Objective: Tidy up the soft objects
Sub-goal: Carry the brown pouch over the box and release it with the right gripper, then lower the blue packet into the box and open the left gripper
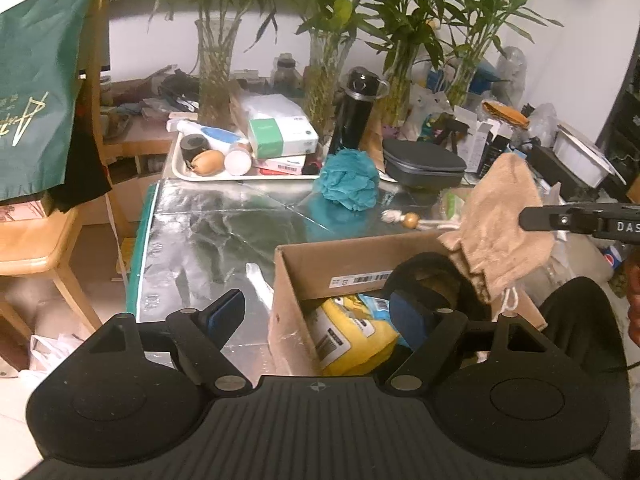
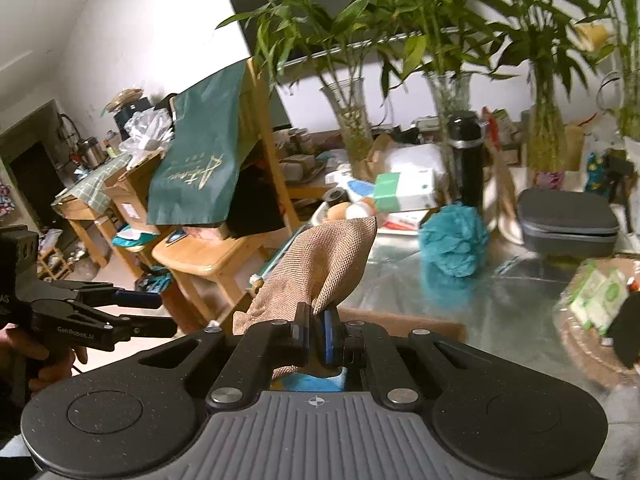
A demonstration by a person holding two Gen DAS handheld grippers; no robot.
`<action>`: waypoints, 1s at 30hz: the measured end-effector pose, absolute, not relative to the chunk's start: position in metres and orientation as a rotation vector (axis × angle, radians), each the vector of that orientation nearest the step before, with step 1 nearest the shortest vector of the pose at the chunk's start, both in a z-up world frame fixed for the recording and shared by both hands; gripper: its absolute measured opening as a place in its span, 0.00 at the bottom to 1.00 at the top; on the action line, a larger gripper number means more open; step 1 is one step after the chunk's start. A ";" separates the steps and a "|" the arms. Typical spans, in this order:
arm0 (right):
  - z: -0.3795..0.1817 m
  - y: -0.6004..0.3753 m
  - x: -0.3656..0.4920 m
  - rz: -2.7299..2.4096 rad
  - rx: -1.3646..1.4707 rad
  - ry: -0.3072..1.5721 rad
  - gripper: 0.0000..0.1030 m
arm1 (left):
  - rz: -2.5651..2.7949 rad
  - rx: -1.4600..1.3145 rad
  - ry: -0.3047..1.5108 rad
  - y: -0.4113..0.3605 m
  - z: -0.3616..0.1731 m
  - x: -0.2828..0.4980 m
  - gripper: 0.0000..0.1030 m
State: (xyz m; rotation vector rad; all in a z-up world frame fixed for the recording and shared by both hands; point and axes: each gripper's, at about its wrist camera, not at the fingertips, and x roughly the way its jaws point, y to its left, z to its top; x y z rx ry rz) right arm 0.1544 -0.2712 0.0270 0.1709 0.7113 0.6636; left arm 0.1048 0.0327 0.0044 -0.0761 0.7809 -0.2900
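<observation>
My right gripper [image 2: 318, 336] is shut on a tan woven drawstring pouch [image 2: 324, 260]. In the left wrist view the pouch [image 1: 504, 224] hangs over the far right corner of an open cardboard box [image 1: 304, 268], with a right finger [image 1: 536, 218] reaching in from the right. My left gripper [image 1: 316, 314] stands open over the box's near left wall, with nothing between its pads. Its right finger is inside the box and its left finger is outside. Yellow packaged cloths [image 1: 352, 332] and a dark item lie inside. A teal bath pouf [image 1: 350, 180] sits on the foil-covered table [image 1: 208, 240] behind the box.
A white tray [image 1: 188, 174] of bottles and boxes, a black flask [image 1: 354, 116], glass vases of bamboo [image 1: 216, 68] and a grey zip case [image 1: 424, 164] crowd the far table edge. A wooden bead on cord [image 1: 410, 222] lies near the box. A wooden chair [image 1: 36, 248] bearing a green bag stands to the left.
</observation>
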 end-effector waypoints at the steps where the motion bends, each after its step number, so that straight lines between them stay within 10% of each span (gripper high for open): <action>1: 0.026 -0.267 0.156 0.674 0.175 0.716 0.09 | -0.285 -0.072 0.774 0.034 0.005 0.103 0.77; 10: 0.014 -0.229 0.165 0.762 0.224 0.767 0.10 | -0.255 -0.104 0.752 0.046 0.012 0.100 0.77; 18: -0.011 -0.209 0.167 0.708 0.072 0.831 0.79 | -0.247 -0.105 0.752 0.050 0.010 0.097 0.77; 30: -0.003 -0.238 0.155 0.662 0.022 0.768 1.00 | -0.255 -0.097 0.765 0.044 0.006 0.105 0.77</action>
